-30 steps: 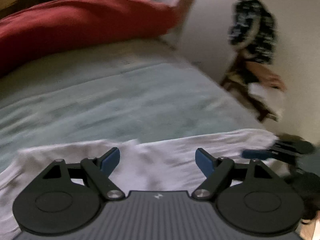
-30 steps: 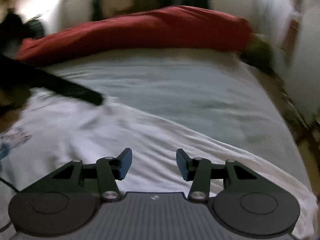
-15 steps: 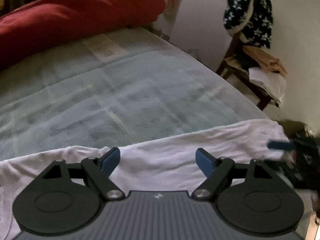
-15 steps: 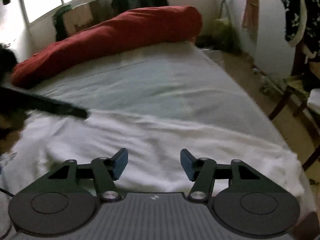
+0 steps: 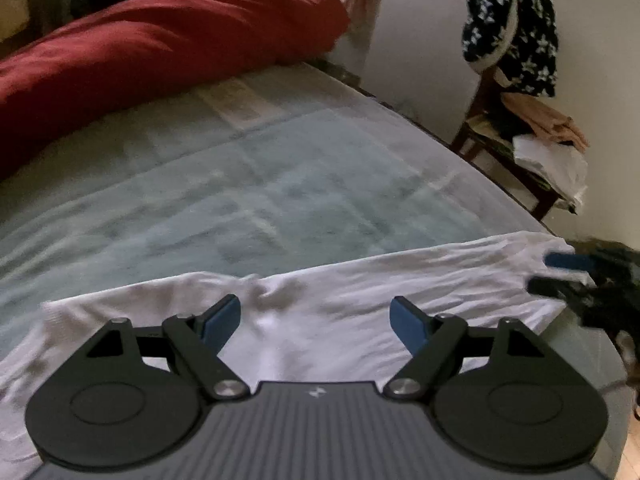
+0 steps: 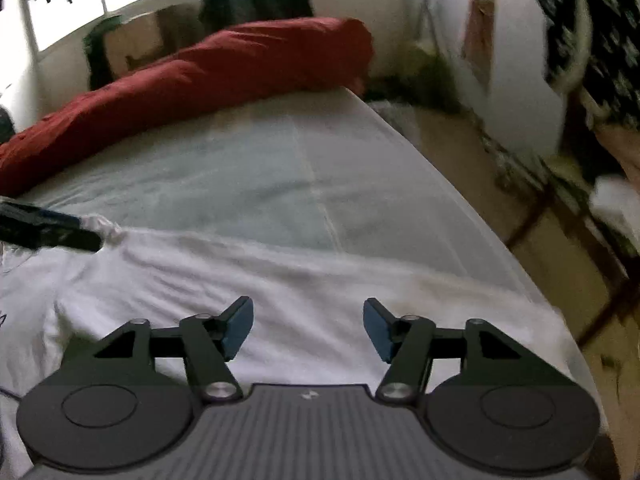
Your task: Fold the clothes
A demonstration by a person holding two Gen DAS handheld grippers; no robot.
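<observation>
Shirt: I see a white shirt (image 5: 360, 300) spread flat across the near end of the bed (image 5: 280, 184), wrinkled along its far edge, with a small bunched fold near the middle. In my right wrist view the same shirt (image 6: 280, 280) runs almost from one side of the bed (image 6: 360, 168) to the other, and a bit of dark print shows at its far left edge.

Left hand-held gripper: my left hand-held gripper (image 5: 316, 320) hovers over the shirt with its blue-padded fingers spread wide, holding nothing. I cannot tell whether the tips touch the cloth. In the right wrist view its tips (image 6: 80, 232) sit right at a gathered corner of the shirt's far edge.

Right hand-held gripper: my right hand-held gripper (image 6: 308, 328) is also released, fingers well apart above the cloth, empty. In the left wrist view its fingers (image 5: 568, 272) appear blurred at the shirt's right-hand end.

Surroundings: a red blanket (image 5: 160, 48) lies rolled along the far end of the bed; a chair (image 5: 520, 152) piled with clothes stands beside the bed.
</observation>
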